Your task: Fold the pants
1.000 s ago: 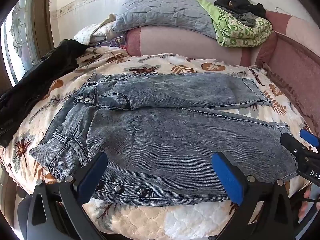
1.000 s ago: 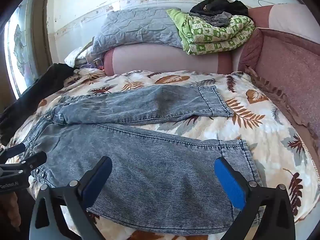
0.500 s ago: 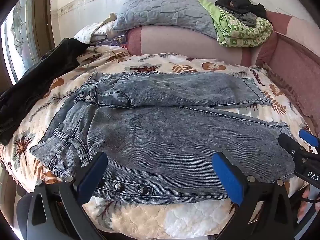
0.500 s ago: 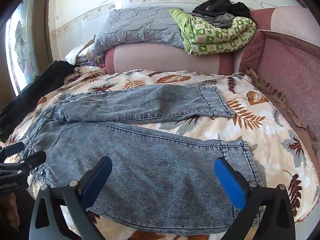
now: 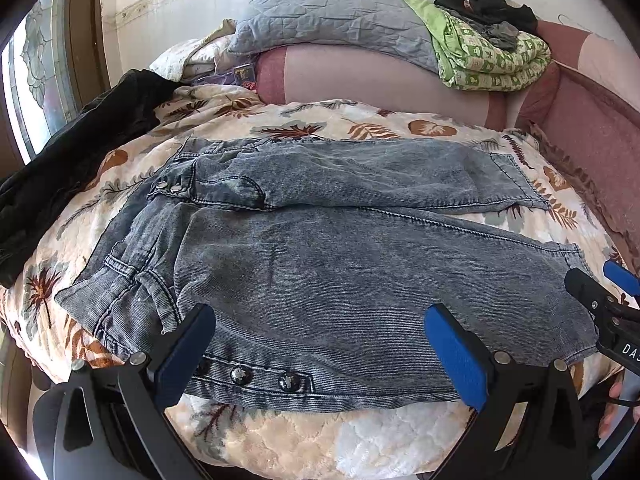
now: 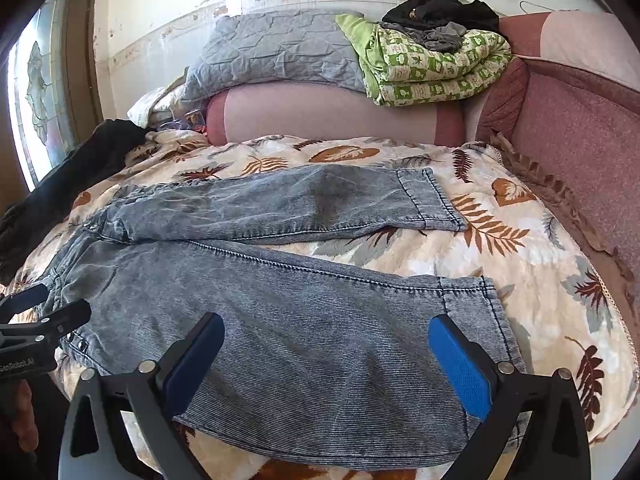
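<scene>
A bed covered by a cream quilted bedspread printed with brown and grey leaves (image 5: 360, 440) fills both views, giving a broad flat surface for folding. At its far edge a pink bolster carries a grey quilted pillow (image 6: 276, 52) and a folded green patterned blanket (image 6: 432, 64), well apart from the work, and a black garment (image 5: 72, 160) lies at the left edge. The grey washed-denim pants (image 5: 340, 272) lie flat across the bed's near half, waistband to the left, both legs running right and splayed slightly apart, apparently laid out for a lengthwise fold. The left gripper (image 5: 320, 352) hovers with blue pads spread wide over the near waistband studs (image 5: 264, 378); the right gripper (image 6: 324, 360) hovers likewise, spread, near the near leg's hem (image 6: 472, 300), neither pinching cloth.
</scene>
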Demonstrator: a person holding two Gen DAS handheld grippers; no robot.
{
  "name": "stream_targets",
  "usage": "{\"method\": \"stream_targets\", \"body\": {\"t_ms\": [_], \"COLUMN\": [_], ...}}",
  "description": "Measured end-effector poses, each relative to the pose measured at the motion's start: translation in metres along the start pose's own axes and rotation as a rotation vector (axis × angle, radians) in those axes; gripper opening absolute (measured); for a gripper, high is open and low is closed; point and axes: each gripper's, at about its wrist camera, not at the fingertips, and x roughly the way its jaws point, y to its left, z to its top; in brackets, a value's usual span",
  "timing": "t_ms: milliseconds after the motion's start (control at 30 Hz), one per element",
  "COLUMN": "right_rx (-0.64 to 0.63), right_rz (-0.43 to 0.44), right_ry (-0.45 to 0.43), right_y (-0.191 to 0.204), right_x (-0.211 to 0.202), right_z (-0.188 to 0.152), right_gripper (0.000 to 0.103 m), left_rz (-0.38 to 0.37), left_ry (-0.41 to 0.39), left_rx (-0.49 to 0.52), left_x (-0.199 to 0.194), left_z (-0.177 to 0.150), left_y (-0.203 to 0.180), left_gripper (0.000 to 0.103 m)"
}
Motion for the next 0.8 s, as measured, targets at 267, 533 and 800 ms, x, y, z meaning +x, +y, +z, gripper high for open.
{"method": "stream_targets", "body": {"t_ms": [267,533,800], "right_rx": [-0.007,-0.008,-0.003], "right_rz": [-0.002,-0.002,-0.001], "right_ry": [0.002,0.002,-0.002], "right_y": [0.0027,0.0022,0.0012], "right_x": [0.0009,0.0008,0.0004], "right_z": [-0.0001,-0.0002,0.0002], "right_gripper": [0.103,0.103,0.103], "left_rz": [-0.002,-0.002,-0.003], "left_ry": [0.001,0.002,0.001], "left_rx": [-0.005,-0.01,-0.011], "left_x": [0.0015,0.001,0.0005], "left_z": [0.0002,-0.0006,-0.0019], "left_y": [0.0033,0.004,0.0033], "left_gripper": [0.103,0.103,0.103]}}
